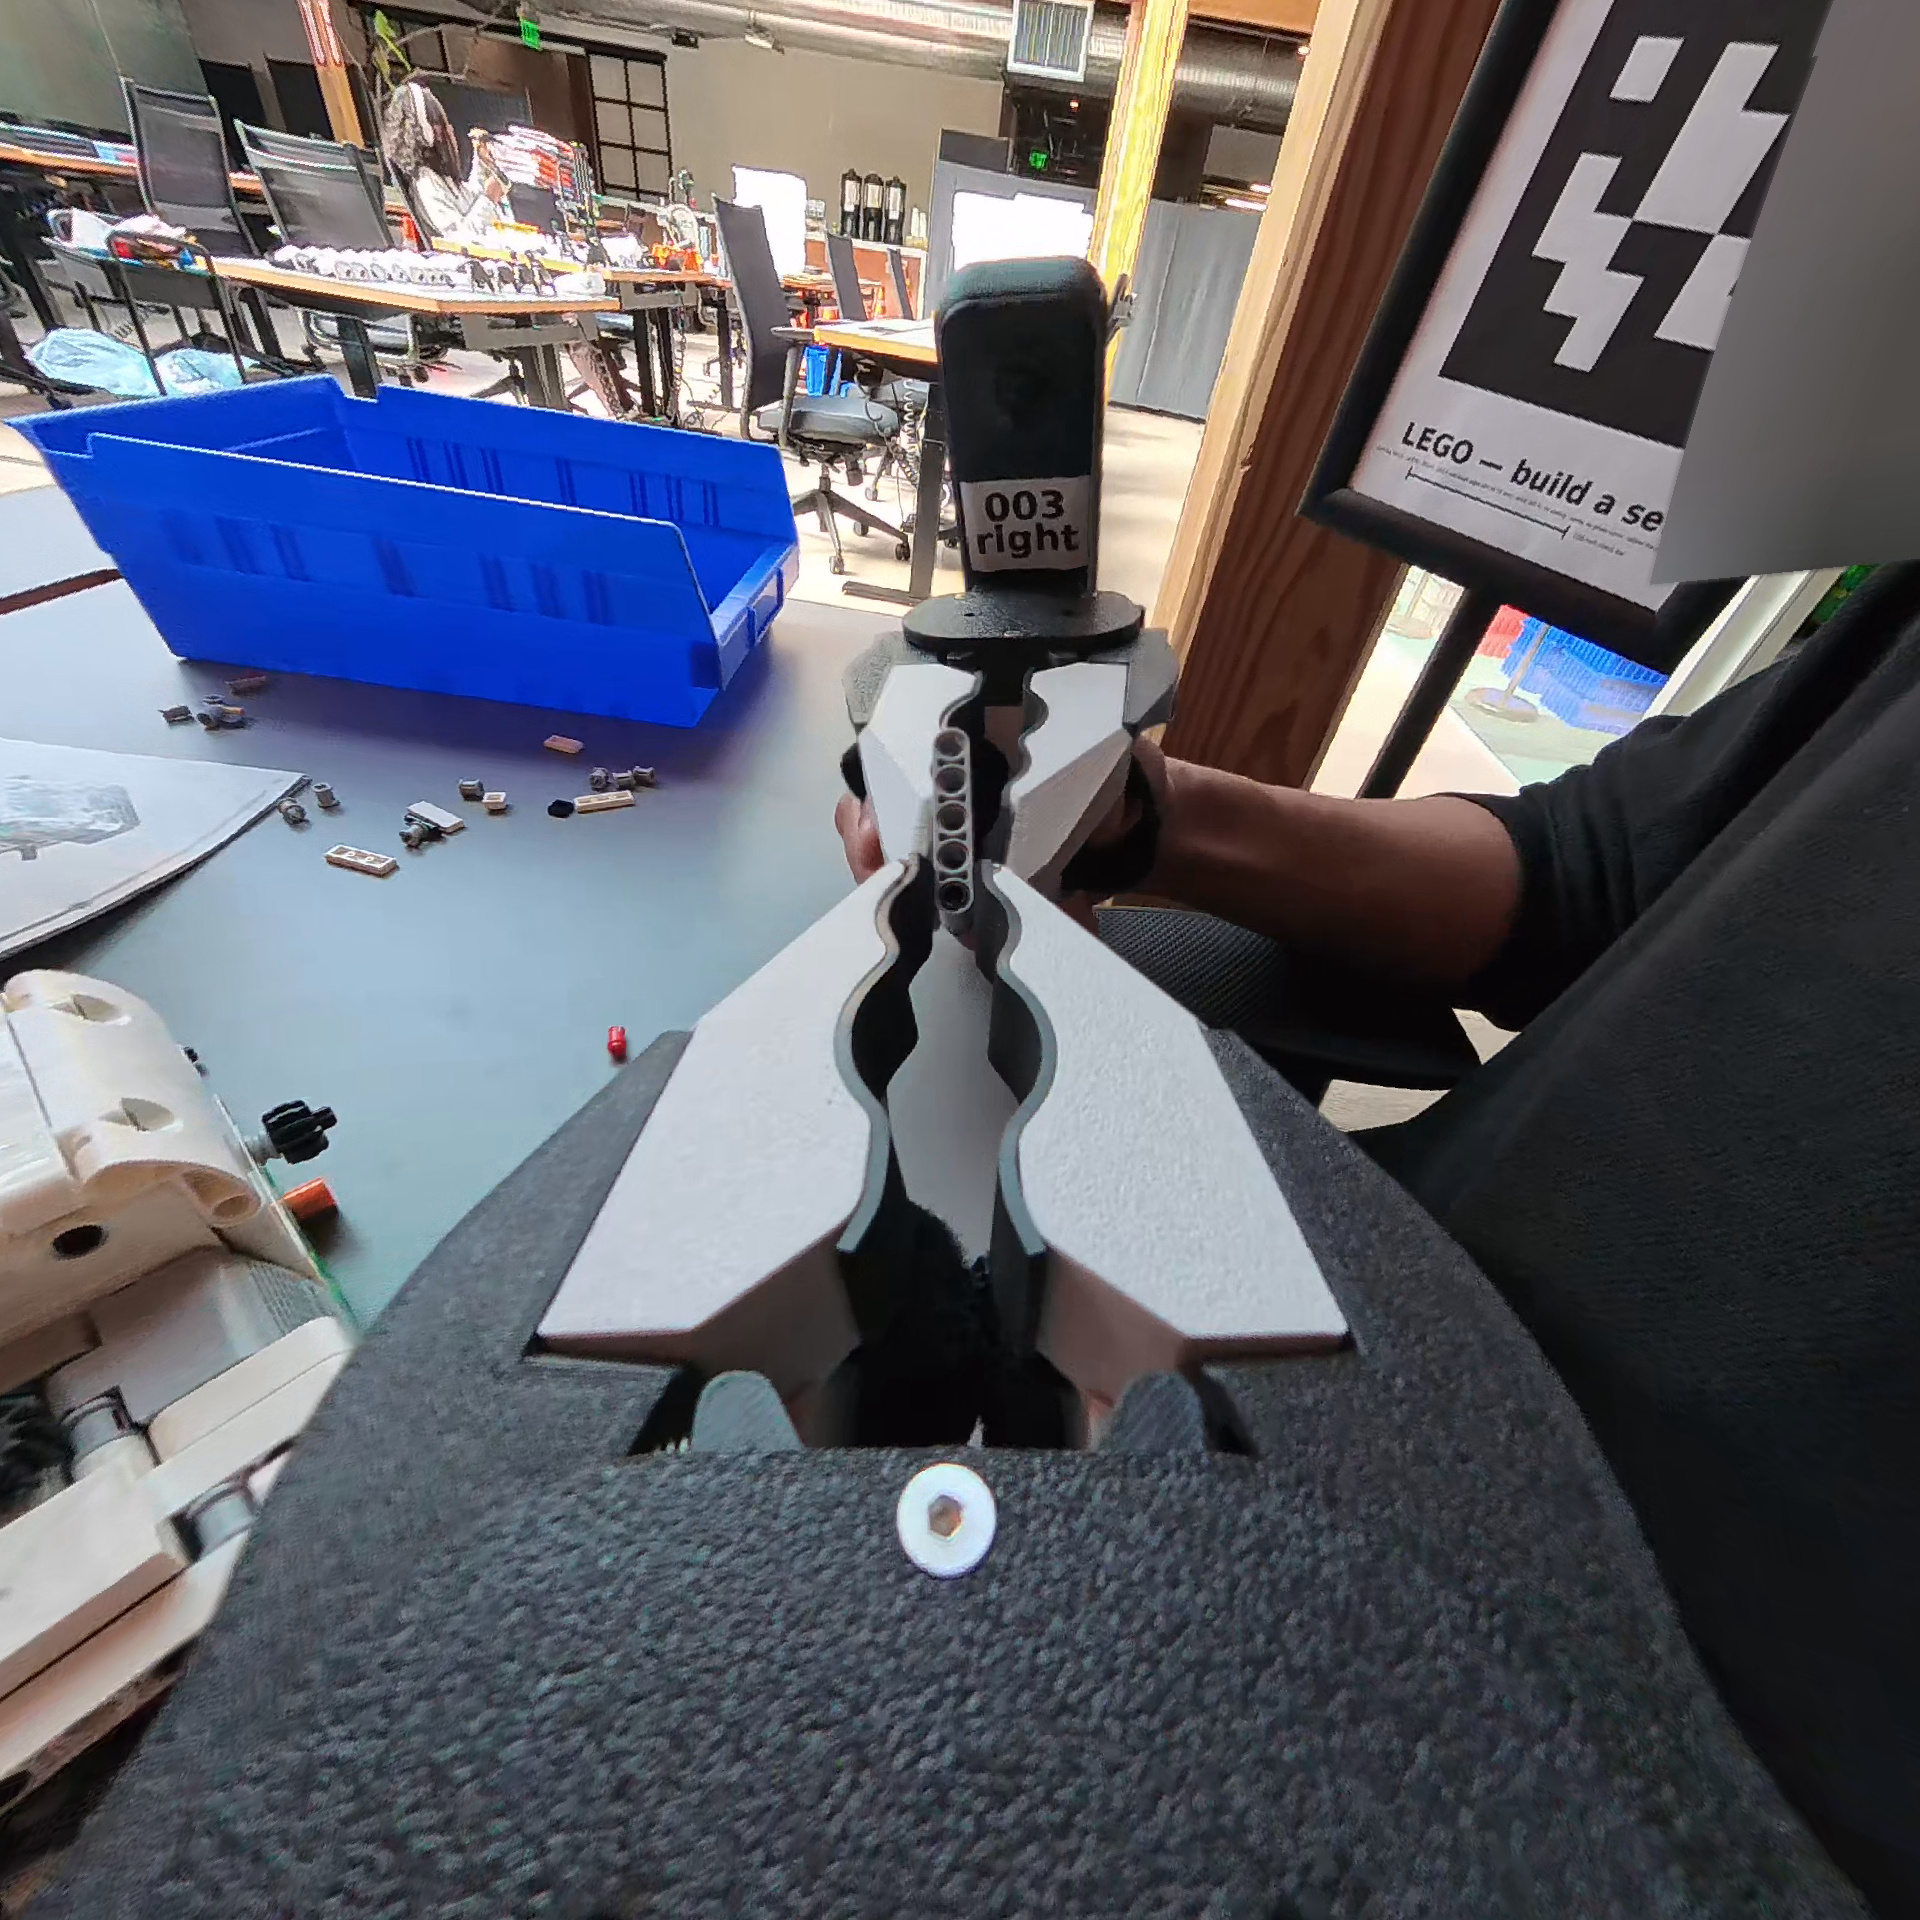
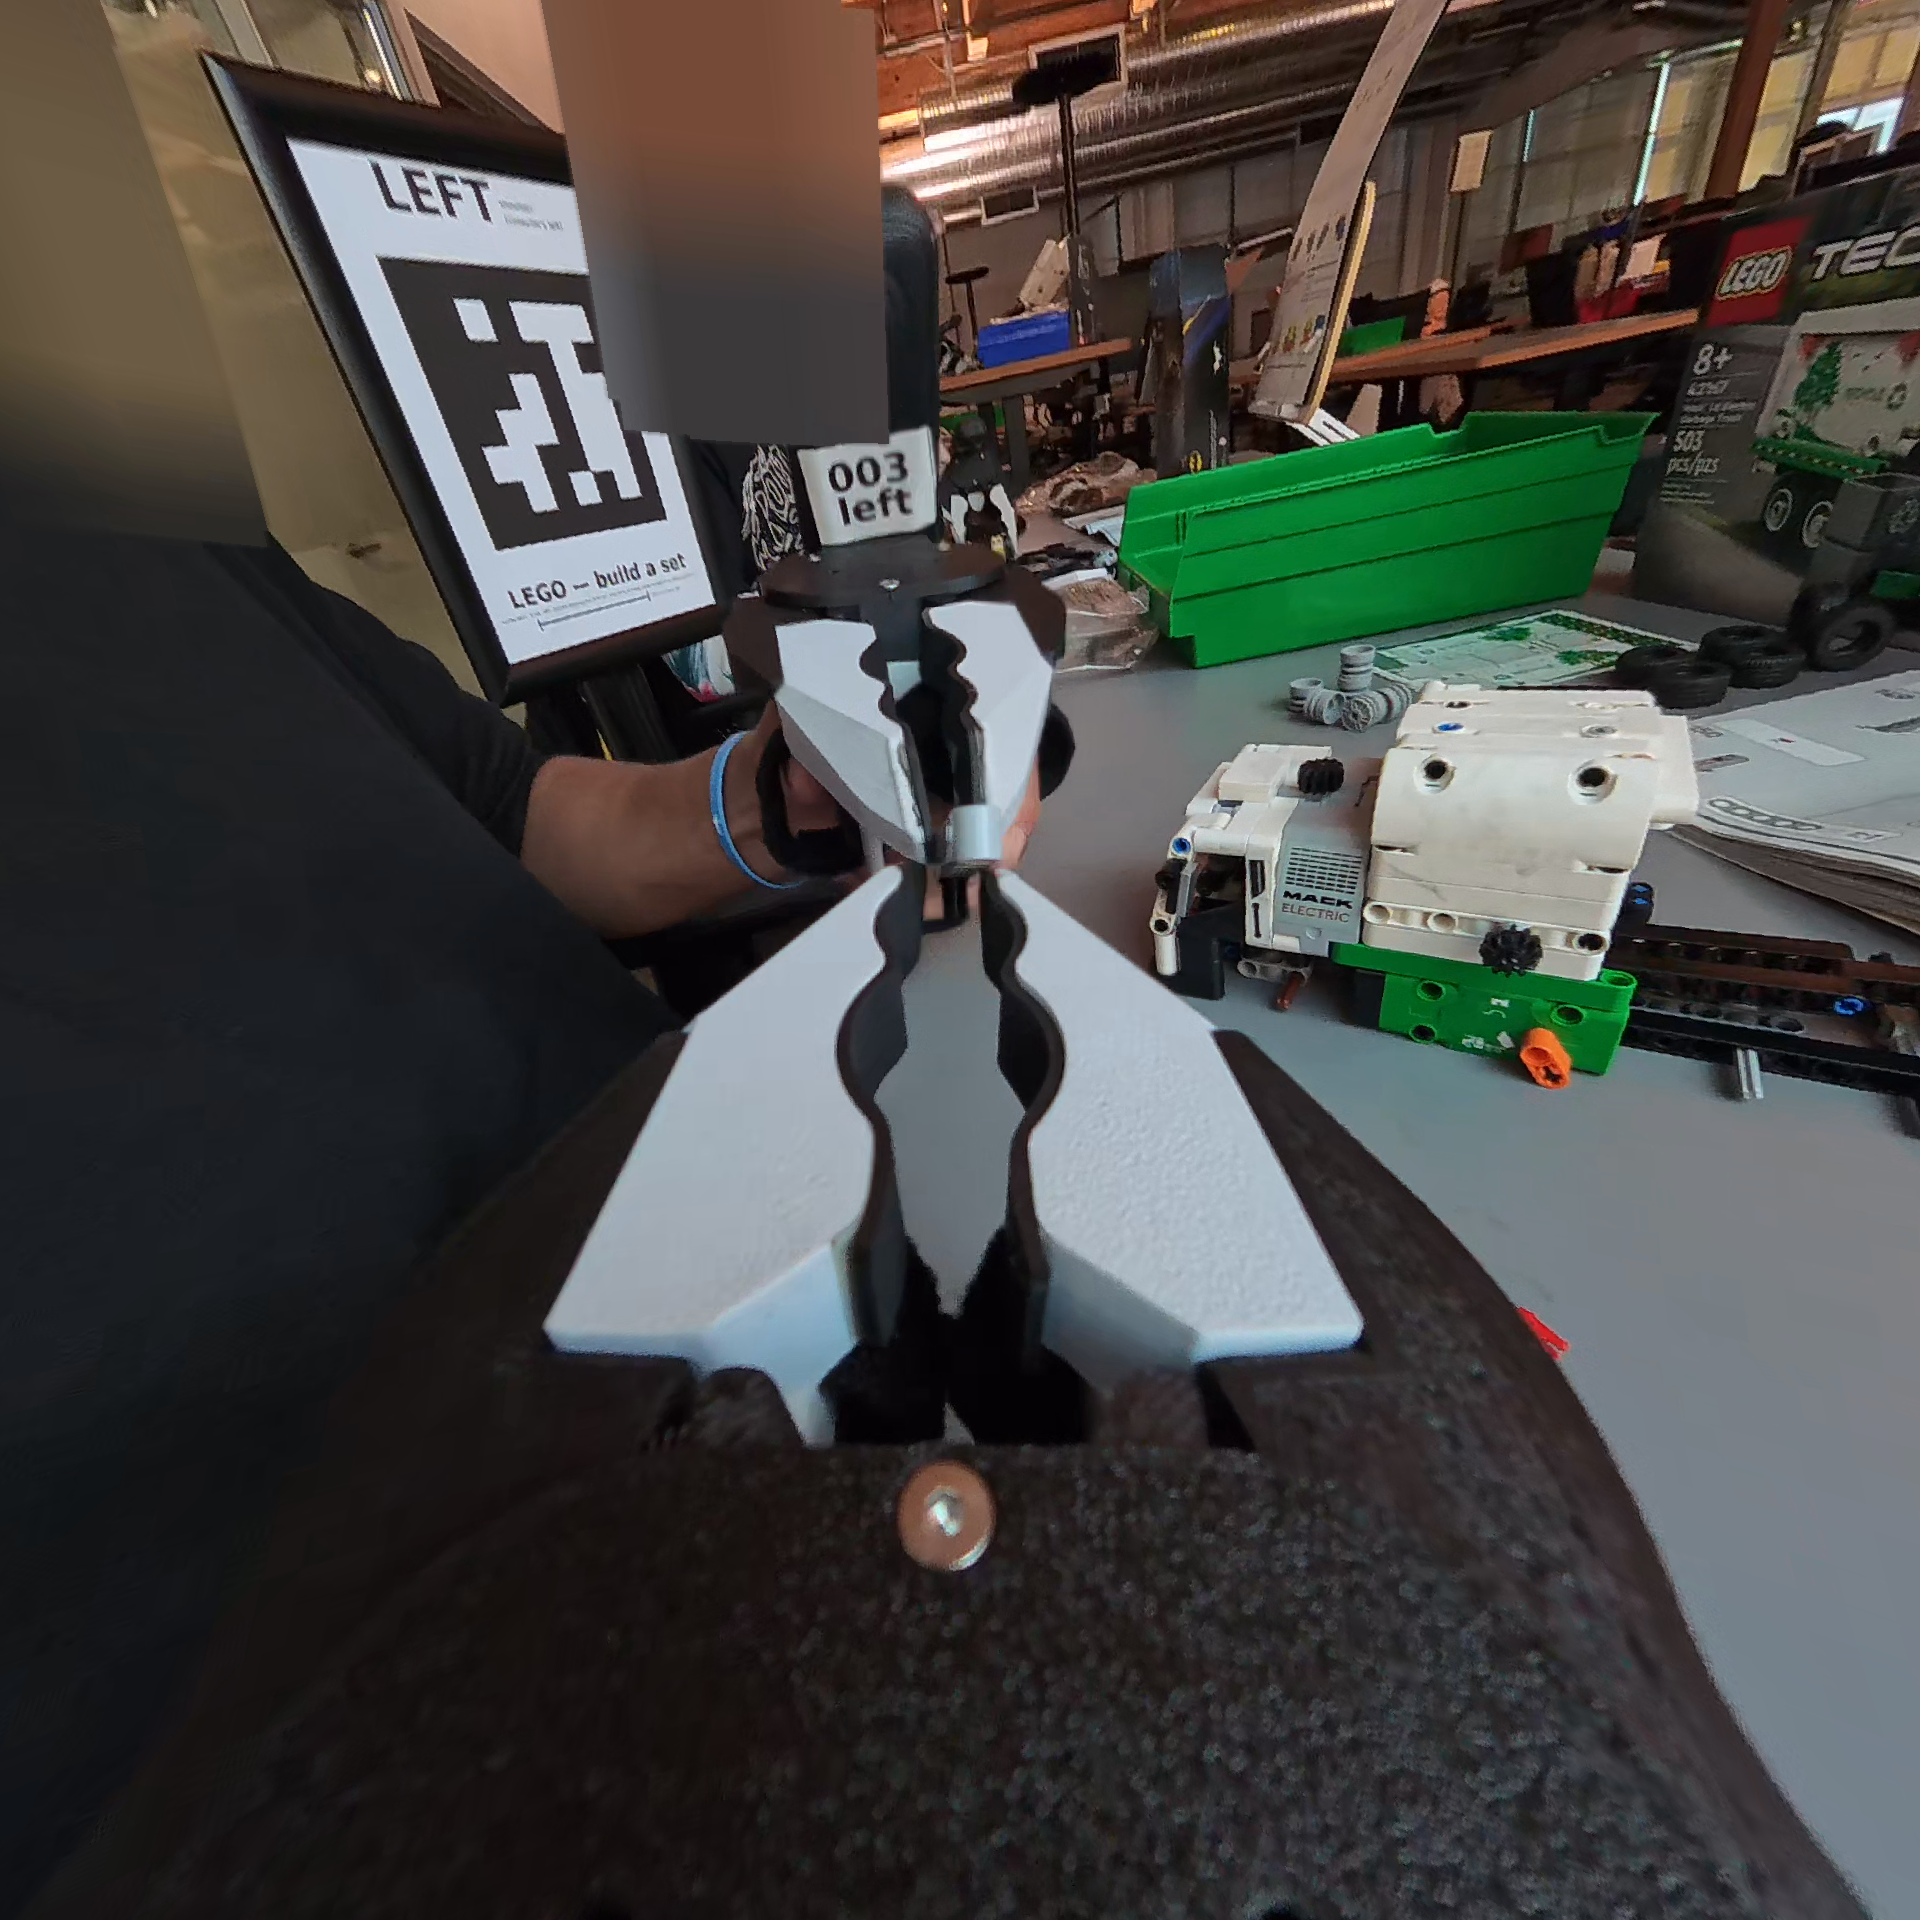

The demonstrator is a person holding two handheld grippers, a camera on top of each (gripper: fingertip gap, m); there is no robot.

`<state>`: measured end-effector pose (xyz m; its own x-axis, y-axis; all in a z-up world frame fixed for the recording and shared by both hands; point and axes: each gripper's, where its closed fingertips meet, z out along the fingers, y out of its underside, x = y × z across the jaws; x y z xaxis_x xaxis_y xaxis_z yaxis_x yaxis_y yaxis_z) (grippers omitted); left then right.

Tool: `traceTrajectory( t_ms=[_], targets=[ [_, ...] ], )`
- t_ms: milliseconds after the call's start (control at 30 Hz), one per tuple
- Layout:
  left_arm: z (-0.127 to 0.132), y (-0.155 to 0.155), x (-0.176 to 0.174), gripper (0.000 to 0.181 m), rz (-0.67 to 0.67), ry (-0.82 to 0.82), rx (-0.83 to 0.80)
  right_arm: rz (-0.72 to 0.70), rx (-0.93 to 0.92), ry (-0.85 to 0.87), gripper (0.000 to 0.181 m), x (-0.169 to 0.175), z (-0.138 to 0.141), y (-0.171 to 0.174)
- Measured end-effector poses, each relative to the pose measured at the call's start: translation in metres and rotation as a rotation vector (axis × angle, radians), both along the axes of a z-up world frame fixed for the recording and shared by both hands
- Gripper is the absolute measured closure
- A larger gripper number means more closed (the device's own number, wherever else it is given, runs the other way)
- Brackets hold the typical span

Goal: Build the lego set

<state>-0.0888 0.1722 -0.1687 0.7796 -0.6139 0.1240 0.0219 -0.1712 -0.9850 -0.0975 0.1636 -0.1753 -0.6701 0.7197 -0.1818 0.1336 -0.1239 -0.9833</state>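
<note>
My right gripper point(image 2: 948, 883) is shut on a grey beam with a row of holes point(image 1: 954, 810), which shows lengthwise in the left wrist view between the right gripper's fingers point(image 1: 966, 857). My left gripper point(image 1: 951, 883) is shut on a small grey round piece point(image 2: 974, 831) at its tips. The two grippers face each other tip to tip above the table edge, with the piece at the beam's near end. The part-built white and green truck point(image 2: 1455, 831) stands on the table to the right, and it also shows in the left wrist view point(image 1: 104, 1247).
A blue bin point(image 1: 416, 540) and several loose small pieces point(image 1: 468, 800) lie beyond the instruction booklet point(image 1: 104, 821). A green bin point(image 2: 1351, 540), black tyres point(image 2: 1766, 655), the set's box point(image 2: 1787, 395) and a framed sign on a stand point(image 2: 499, 416) surround the work area. A person's forearms hold both grippers. The tips of both grippers are at nearly the same place.
</note>
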Motion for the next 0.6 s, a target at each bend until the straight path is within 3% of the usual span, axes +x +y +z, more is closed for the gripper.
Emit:
traceTrajectory(
  t_ms=[200, 600],
  targets=[
    [-0.004, -0.006, 0.0, 0.176, -0.03, 0.017, -0.018, 0.043, 0.0, -0.019, 0.165, 0.002, -0.002, -0.008],
    [-0.015, -0.011, 0.0, 0.175, -0.058, 0.114, -0.075, 0.033, 0.061, -0.018, 0.171, 0.001, -0.009, -0.009]
  ],
)
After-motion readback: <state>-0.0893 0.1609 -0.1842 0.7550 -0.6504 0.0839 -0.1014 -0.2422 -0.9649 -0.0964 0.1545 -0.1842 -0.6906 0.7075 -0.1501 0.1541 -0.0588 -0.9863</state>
